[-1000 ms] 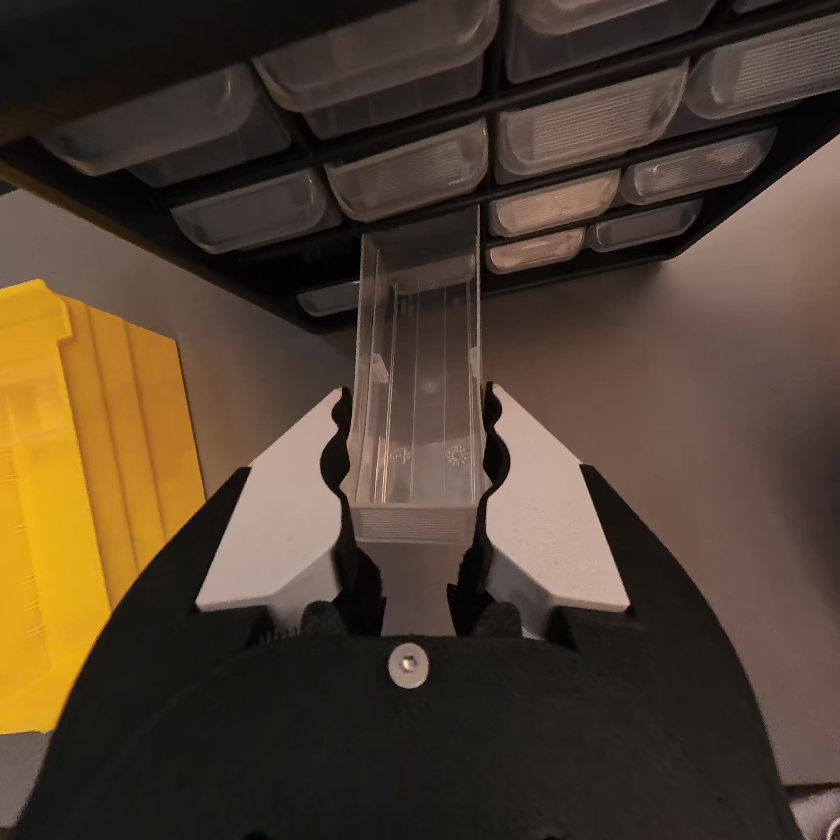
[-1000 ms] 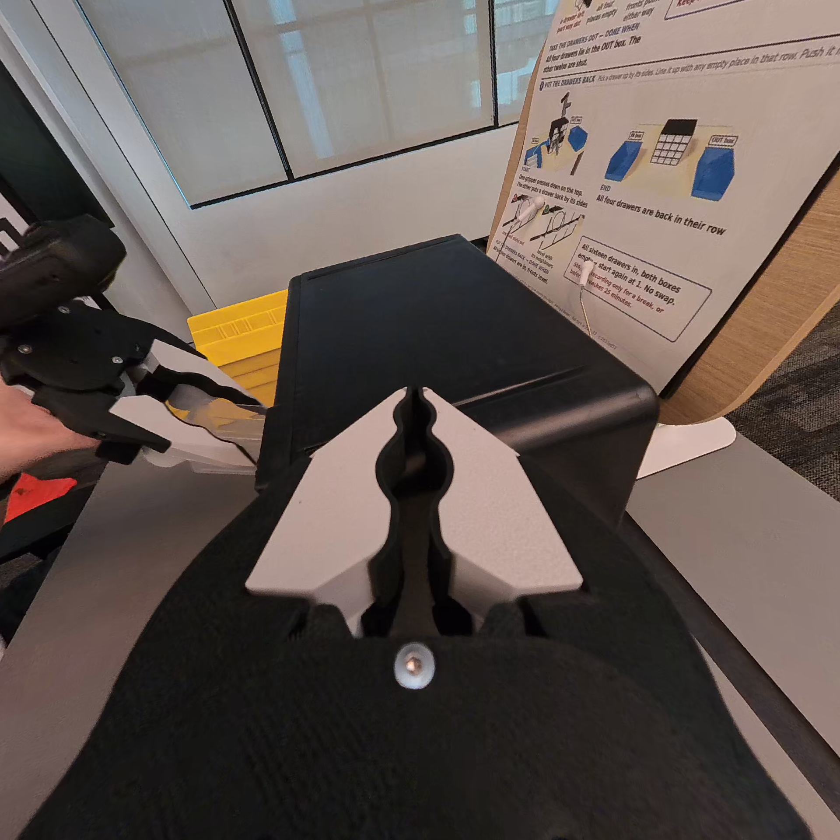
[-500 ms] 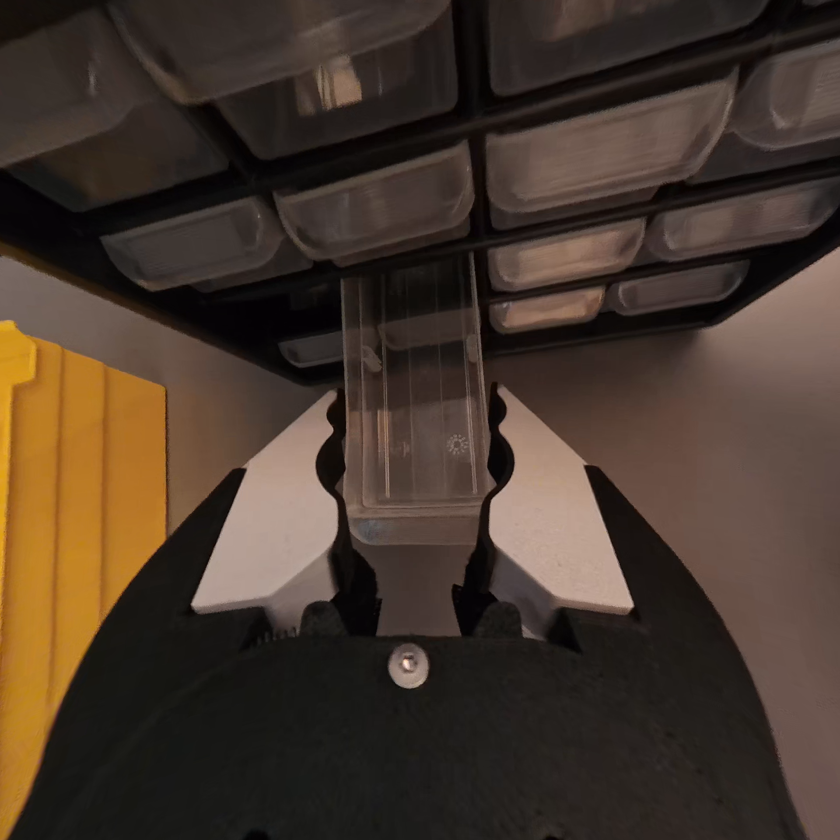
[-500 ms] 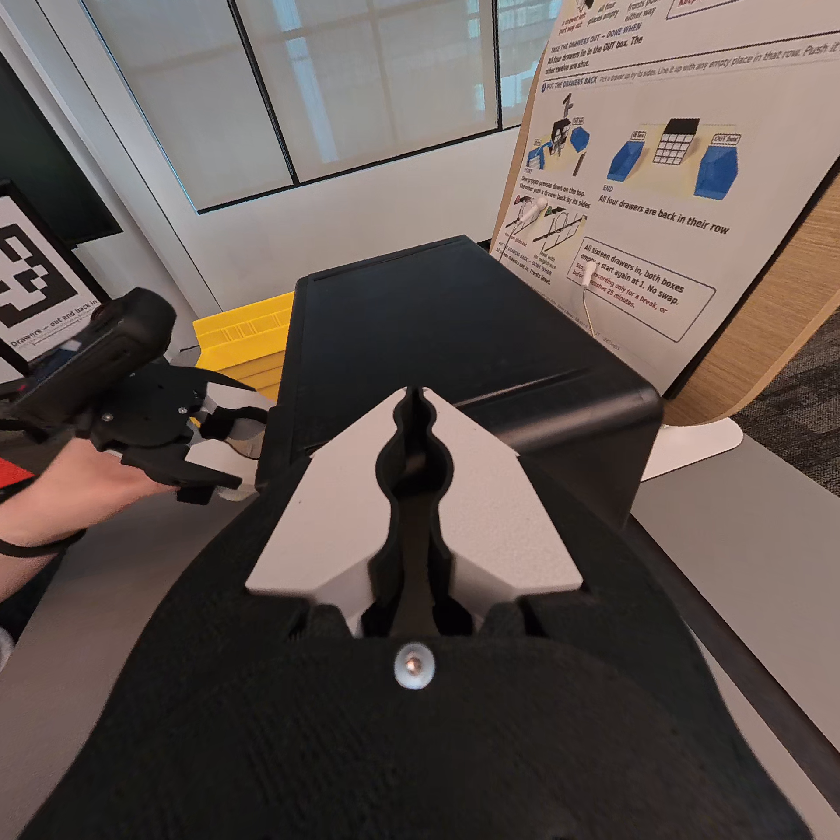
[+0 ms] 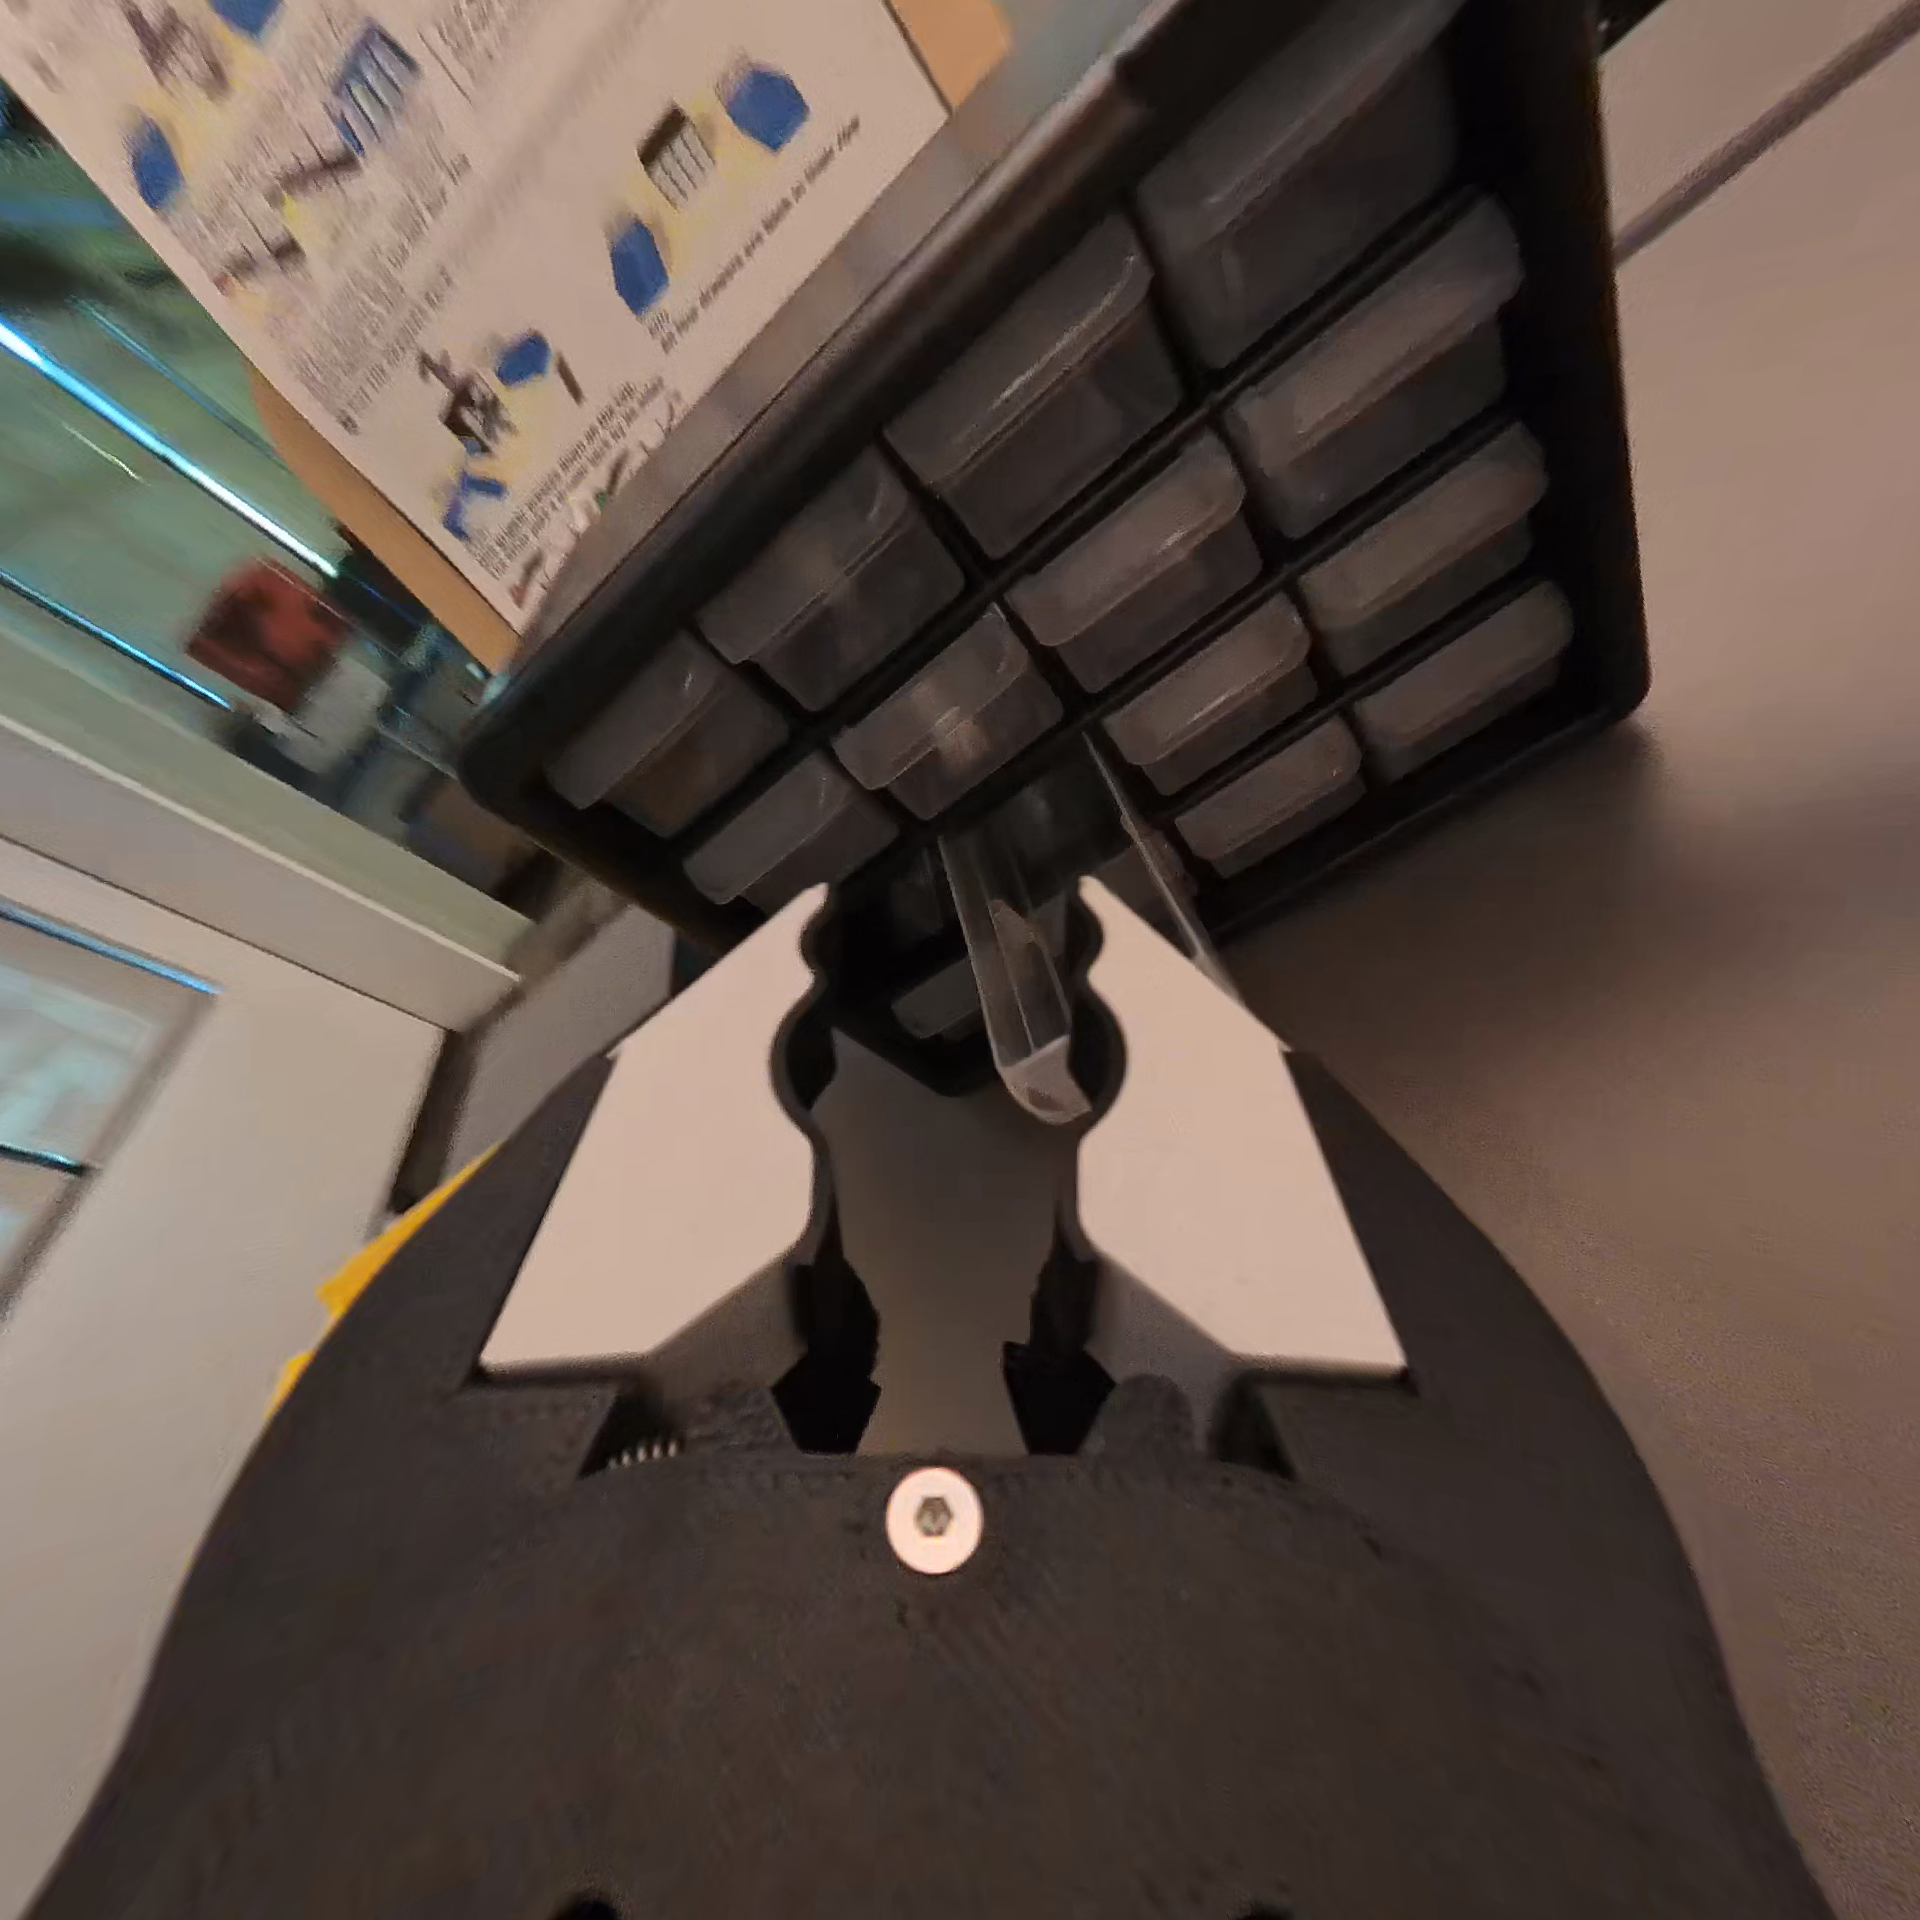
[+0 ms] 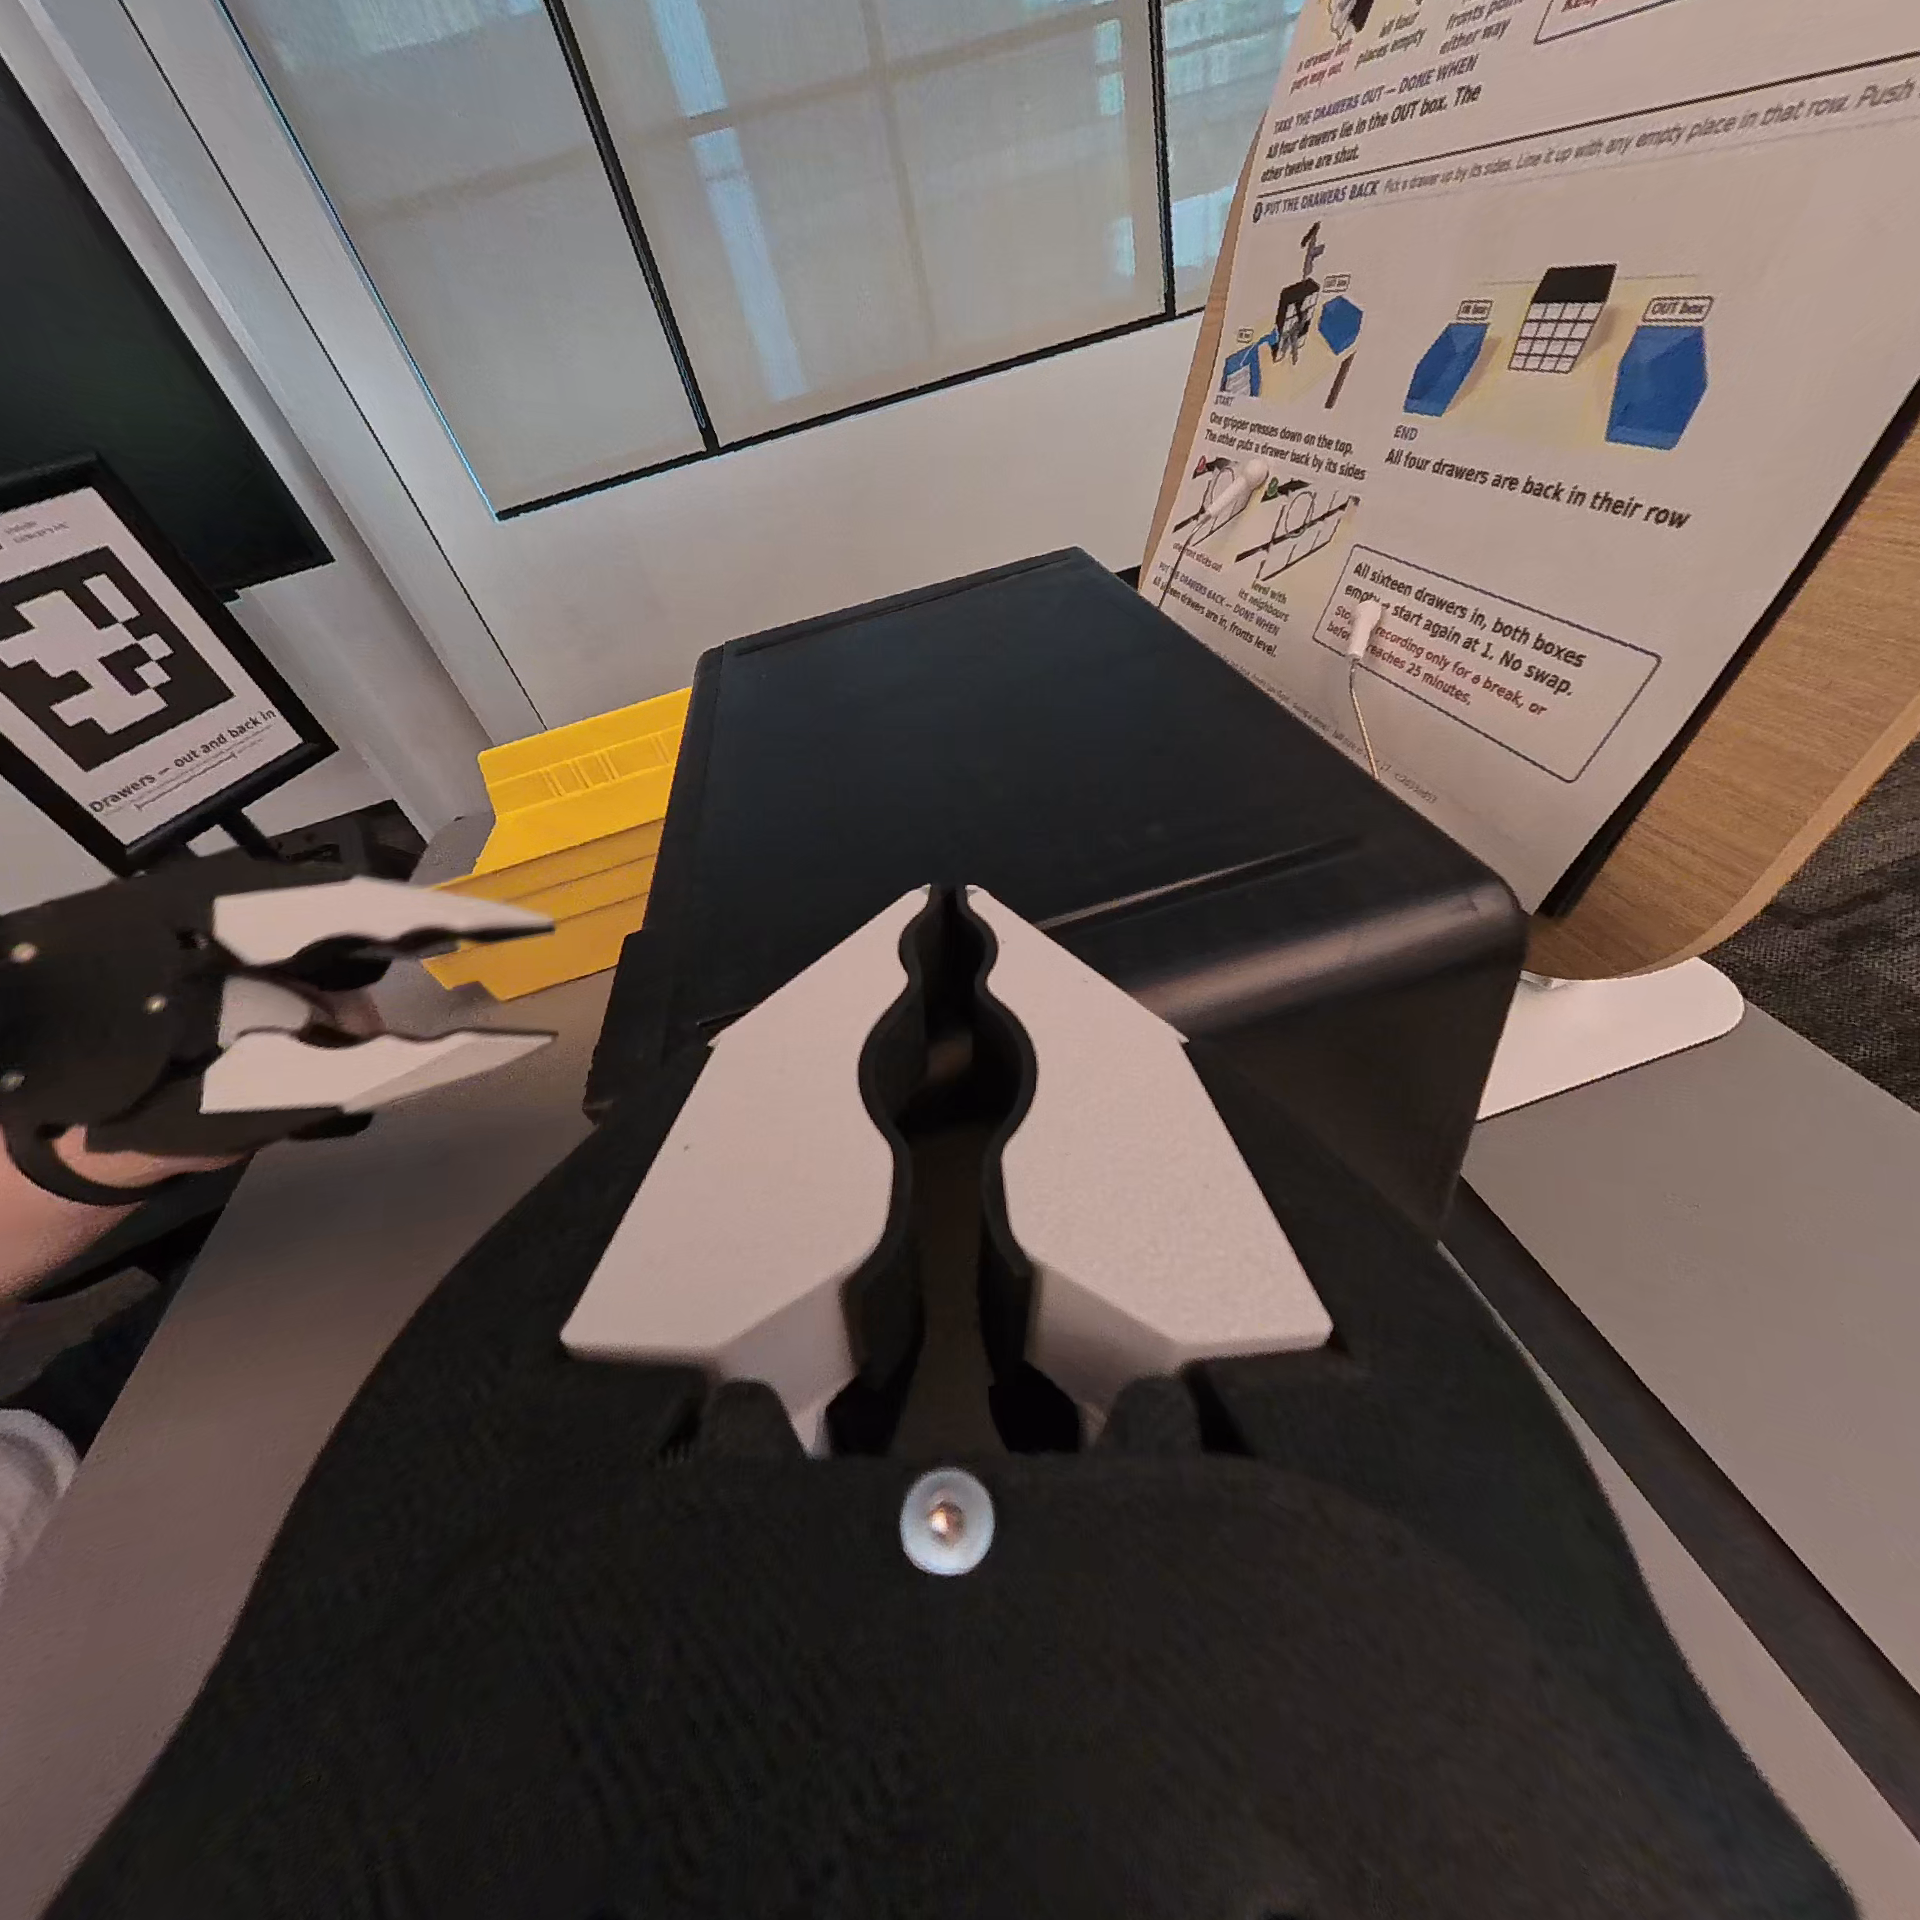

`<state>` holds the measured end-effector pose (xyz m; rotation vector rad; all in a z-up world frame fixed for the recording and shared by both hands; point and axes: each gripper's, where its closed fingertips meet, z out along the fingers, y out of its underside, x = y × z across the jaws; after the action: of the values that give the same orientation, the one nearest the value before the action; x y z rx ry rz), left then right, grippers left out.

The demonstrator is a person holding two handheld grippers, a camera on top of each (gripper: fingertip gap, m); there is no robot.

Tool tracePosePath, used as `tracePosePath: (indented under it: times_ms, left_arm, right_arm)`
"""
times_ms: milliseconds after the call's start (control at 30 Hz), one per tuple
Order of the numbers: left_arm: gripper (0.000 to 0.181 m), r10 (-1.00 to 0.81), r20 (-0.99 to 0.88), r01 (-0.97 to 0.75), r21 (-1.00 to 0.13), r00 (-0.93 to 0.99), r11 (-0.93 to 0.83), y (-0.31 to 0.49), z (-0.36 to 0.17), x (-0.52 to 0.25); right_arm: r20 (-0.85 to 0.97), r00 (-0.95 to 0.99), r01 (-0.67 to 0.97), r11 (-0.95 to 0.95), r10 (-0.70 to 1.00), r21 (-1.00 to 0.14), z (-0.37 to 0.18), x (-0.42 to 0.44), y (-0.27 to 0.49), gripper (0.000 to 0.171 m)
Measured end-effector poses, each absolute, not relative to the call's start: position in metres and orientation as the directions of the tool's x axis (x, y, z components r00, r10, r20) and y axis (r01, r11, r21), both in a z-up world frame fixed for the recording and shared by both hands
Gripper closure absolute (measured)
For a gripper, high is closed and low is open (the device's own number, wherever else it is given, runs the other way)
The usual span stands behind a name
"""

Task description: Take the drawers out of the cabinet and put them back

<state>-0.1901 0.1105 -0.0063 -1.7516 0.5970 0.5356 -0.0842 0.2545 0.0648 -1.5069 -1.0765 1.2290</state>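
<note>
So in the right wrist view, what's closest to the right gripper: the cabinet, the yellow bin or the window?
1. Cabinet, right under the right gripper.
2. Yellow bin, behind the cabinet, left.
3. Window, far back.

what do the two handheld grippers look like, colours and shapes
Both match: the left gripper and right gripper each have a matte black textured body, two pale grey wedge-shaped fingers with wavy black inner pads, and one silver hex screw at the centre.
</note>
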Motion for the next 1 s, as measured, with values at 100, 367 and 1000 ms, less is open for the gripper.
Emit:
tracePosePath:
  times_ms: [100, 367, 1000]
  left_arm:
    - [0.15, -0.183, -0.669, -0.693, -0.699, 0.72, -0.173, 0.095, -0.02, -0.175]
    - [0.154, -0.16, -0.841, -0.851, -0.484, 0.517, -0.206, 0.092, -0.062, -0.196]
    - [0.169, -0.092, -0.917, -0.896, -0.353, 0.389, -0.268, 0.174, -0.06, -0.202]
  right_arm:
    - [-0.221, 0.132, 0.085, -0.233, 0.966, -0.969, 0.065, -0.084, 0.254, 0.171]
    - [-0.228, 0.131, 0.079, -0.239, 0.965, -0.968, 0.065, -0.084, 0.255, 0.171]
    - [-0.235, 0.117, 0.073, -0.244, 0.965, -0.967, 0.065, -0.084, 0.255, 0.171]
